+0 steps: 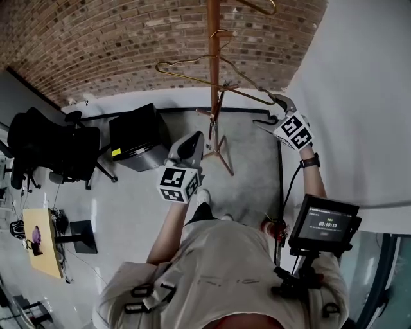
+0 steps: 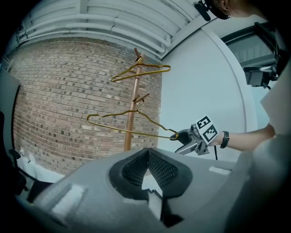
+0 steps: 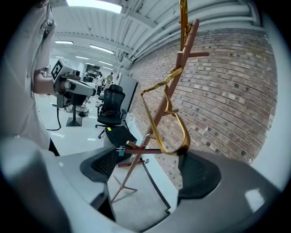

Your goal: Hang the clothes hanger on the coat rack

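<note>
While we face the brick wall (image 1: 128,38), a chair (image 1: 45,151) sits far left, then a black cabinet (image 1: 138,138) whose small yellow label is too small to read. Our left gripper (image 1: 191,140) is clenched, its jaws closed together on nothing, and points toward the rack (image 1: 213,38). The hanger (image 3: 184,133) hangs by its hook from a peg (image 2: 142,96) partway up the rack, with a second hanger (image 1: 260,8) higher up. Our right gripper (image 1: 273,110) is released: the jaws stand wide apart, and the hanger's corner lies at the tip of one pad (image 3: 198,175), unpinched. Both cubes (image 1: 178,184) carry black-and-white square markers. Farthest right, the chest screen (image 1: 326,223) shows a timer that looks like 00:00:10.
</note>
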Tool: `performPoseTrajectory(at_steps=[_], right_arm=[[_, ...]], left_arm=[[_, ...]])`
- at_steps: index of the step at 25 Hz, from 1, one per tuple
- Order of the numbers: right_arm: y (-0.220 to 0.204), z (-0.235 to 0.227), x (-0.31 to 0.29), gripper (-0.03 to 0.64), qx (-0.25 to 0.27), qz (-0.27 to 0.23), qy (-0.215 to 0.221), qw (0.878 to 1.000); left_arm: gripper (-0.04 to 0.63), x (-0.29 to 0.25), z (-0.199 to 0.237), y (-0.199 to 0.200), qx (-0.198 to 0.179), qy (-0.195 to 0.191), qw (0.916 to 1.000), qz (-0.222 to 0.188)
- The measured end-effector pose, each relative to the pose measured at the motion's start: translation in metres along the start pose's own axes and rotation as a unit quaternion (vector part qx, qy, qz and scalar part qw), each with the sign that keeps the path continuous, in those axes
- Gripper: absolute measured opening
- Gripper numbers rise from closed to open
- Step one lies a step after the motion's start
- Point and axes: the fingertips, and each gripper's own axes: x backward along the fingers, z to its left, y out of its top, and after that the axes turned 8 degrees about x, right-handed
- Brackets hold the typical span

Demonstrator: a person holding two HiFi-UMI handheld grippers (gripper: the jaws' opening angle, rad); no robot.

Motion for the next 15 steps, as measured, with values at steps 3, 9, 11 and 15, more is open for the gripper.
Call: performPoseTrajectory(at_steps=[3, 9, 11, 15], right_arm=[[-0.001, 0.006, 0.023, 0.377, -0.023, -0.026, -0.037, 0.999], [0.029, 0.053, 0.060, 0.284, -0.073, -0.112, -0.081, 0.988], [0.050, 0.079, 0.068, 0.256, -0.096, -0.143, -0.084, 0.981], [0.083, 0.130, 0.079, 0.214, -0.149, -0.176, -0.099, 0.968]], left_arm=[[0.000, 0.015, -0.018, -0.008, 0.002, 0.009, 0.9999, 0.006], [0.000, 0.038, -0.051, -0.028, -0.008, 0.018, 0.9997, 0.017], [0.000, 0.049, -0.057, -0.030, -0.020, 0.022, 0.9994, 0.016], [0.000, 0.076, -0.062, -0.032, -0.037, 0.033, 0.9987, 0.015]])
